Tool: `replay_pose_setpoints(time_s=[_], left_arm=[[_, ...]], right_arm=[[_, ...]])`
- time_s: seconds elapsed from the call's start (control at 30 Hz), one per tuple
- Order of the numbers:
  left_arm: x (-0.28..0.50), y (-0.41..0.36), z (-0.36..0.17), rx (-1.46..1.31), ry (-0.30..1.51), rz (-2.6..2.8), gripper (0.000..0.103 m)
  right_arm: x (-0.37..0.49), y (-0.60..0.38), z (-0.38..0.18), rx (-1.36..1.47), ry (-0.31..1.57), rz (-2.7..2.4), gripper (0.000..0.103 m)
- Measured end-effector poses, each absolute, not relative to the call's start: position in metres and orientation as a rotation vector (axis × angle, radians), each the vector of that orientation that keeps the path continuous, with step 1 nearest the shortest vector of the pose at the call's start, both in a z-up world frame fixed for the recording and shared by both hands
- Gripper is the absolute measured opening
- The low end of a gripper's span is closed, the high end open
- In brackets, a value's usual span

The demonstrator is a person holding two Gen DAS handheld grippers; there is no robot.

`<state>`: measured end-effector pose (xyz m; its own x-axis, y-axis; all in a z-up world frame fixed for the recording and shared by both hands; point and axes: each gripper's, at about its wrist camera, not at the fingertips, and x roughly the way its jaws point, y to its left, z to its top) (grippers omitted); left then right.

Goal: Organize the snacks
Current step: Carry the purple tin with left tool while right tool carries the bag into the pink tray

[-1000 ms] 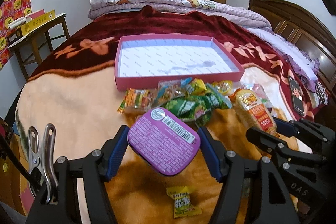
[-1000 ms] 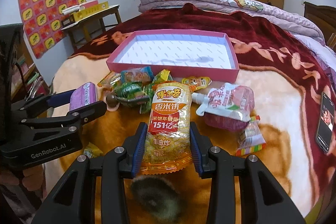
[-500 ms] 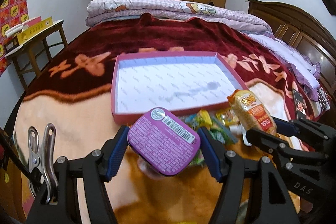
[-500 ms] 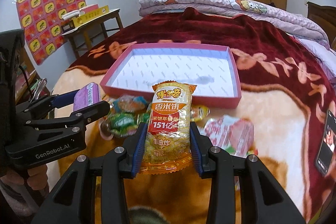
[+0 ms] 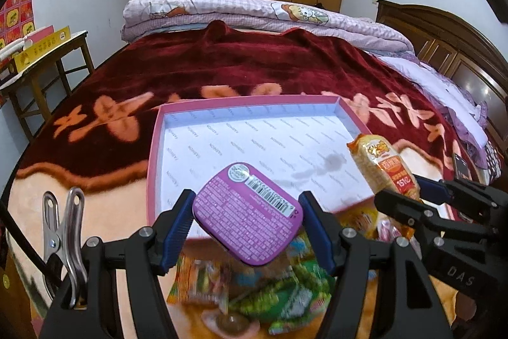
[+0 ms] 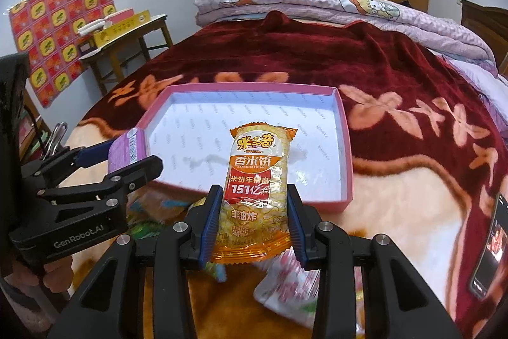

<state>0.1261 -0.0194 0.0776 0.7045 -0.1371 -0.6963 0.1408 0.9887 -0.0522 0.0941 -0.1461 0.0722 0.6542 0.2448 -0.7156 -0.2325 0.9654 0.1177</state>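
The left gripper (image 5: 247,224) holds a flat purple tin (image 5: 247,213) between its blue pads, one pad on each side, so the tin stays level with its printed label and barcode facing up. The right gripper (image 6: 252,221) has its fingers set narrow on an orange packet of rice crackers (image 6: 254,189), pinched at the lower half, and the top of the packet stands free above the fingers. Both things are in the air over the near edge of the pink tray (image 6: 347,148), which lies on the bed (image 5: 254,69) on a dark red blanket with pale flowers. The tray has a white printed lining with a small stain on it, and nothing is inside it yet. I think the two snacks are held this way because they are going into the tray together, each one to its own side. Under the grippers, between the tray and the near edge of the bed, the other snacks (image 5: 273,294) lie in a loose heap, green and yellow wrappers mostly, waiting for their turn. A phone (image 6: 490,247) lies near the right edge of the bed, well apart from the tray.
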Motion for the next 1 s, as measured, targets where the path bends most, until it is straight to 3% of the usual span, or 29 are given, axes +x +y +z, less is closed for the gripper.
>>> replay_pose_setpoints(time_s=[1.0], left_arm=[[0.231,-0.014,0.042,-0.016,0.831,-0.135,0.07]], right_arm=[[0.19,-0.15,0.044,-0.011,0.868,0.233,0.04]])
